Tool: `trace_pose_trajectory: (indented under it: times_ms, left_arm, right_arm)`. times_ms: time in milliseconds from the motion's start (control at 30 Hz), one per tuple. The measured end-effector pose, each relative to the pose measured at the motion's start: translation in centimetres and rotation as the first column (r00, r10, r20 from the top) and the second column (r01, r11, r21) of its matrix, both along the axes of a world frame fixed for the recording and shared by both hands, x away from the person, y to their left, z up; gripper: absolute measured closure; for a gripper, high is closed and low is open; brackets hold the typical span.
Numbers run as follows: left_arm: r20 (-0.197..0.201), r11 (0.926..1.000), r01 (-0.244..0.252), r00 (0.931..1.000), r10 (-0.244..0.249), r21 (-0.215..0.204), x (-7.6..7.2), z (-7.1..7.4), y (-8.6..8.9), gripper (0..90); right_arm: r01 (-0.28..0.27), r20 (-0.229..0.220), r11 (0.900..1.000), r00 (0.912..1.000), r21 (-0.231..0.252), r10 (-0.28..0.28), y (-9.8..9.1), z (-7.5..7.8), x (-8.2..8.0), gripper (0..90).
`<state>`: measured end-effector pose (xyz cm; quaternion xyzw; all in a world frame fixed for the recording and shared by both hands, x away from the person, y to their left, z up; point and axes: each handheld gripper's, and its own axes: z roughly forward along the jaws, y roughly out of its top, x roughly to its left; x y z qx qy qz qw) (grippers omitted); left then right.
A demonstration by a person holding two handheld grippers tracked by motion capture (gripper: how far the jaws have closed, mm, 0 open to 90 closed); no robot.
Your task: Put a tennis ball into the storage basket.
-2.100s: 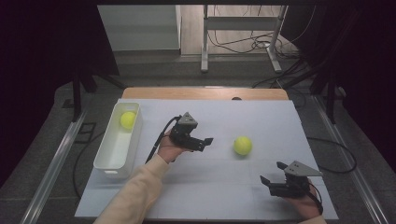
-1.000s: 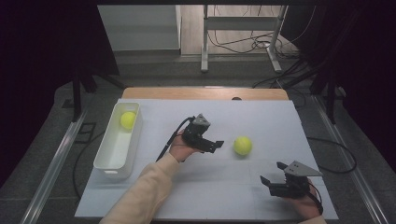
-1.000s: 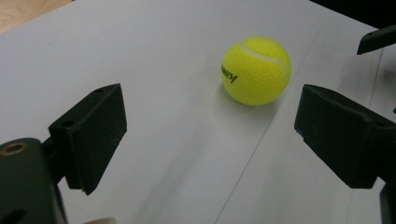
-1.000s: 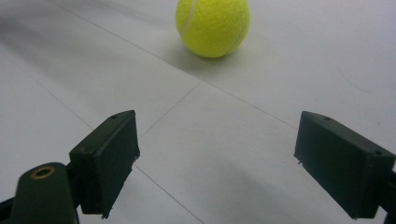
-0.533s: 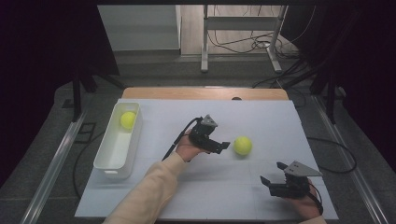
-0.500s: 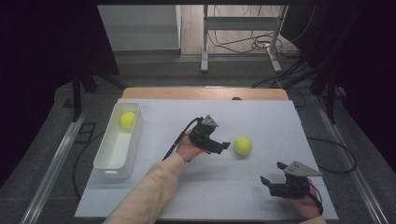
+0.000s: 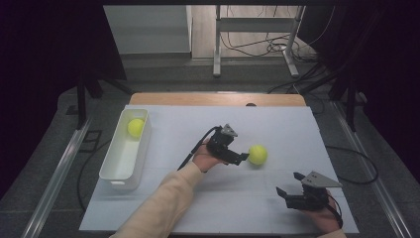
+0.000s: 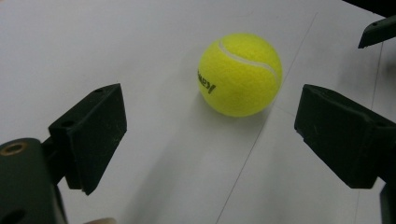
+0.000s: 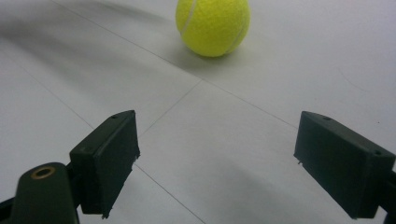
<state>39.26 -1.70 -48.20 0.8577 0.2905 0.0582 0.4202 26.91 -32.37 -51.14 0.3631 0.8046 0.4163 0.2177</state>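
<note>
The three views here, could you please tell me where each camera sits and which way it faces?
High view: above the person's side, looking forward and down on the table; shows both forearms, left gripper, right gripper, bin.
Left gripper view: rides on the left gripper, looking along its open jaws at the tennis ball close ahead.
Right gripper view: rides on the right gripper, jaws open, facing that ball farther off.
Shared: all three show the ball on the table.

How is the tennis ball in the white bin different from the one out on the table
The ball in the bin sits inside the white bin, at the table's left side; the ball on the table lies loose on the bare white surface. The left gripper, open, is right beside the table ball; neither gripper is near the bin ball. Both are yellow-green.
</note>
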Motion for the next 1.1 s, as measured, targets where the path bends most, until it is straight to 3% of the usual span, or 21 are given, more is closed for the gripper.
trace_pose_trajectory:
  times_ms: [1100]
  left_arm:
    - [-0.027,0.9987,0.035,0.9990,-0.034,0.037,0.6,-1.4,-3.2,8.5]
  right_arm:
    - [0.007,0.001,1.0000,1.0000,-0.003,-0.007,-0.1,0.0,-0.2,14.4]
